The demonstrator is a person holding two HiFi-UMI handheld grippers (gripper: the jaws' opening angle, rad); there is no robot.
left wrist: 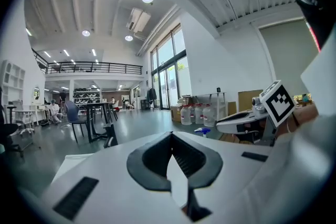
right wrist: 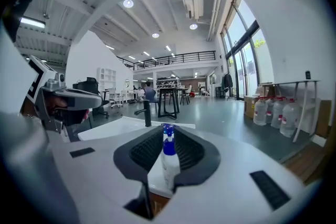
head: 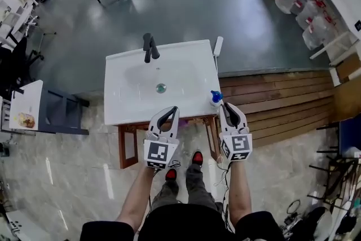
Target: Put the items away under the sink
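Bottle (head: 215, 98) stands at the sink's (head: 132, 107) five-o'clock corner, just beyond the right gripper (head: 224, 105), whose jaws sit nearly together, empty. Left gripper (head: 169, 110), at six o'clock, is pressed together too. Pushing in unopened could topple it off the edge.

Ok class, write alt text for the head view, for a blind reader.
From above: a person's left hand-held gripper and right hand-held gripper, both shut, point at a white rectangular sink with a black tap. A small blue-capped white bottle stands at its near right corner.
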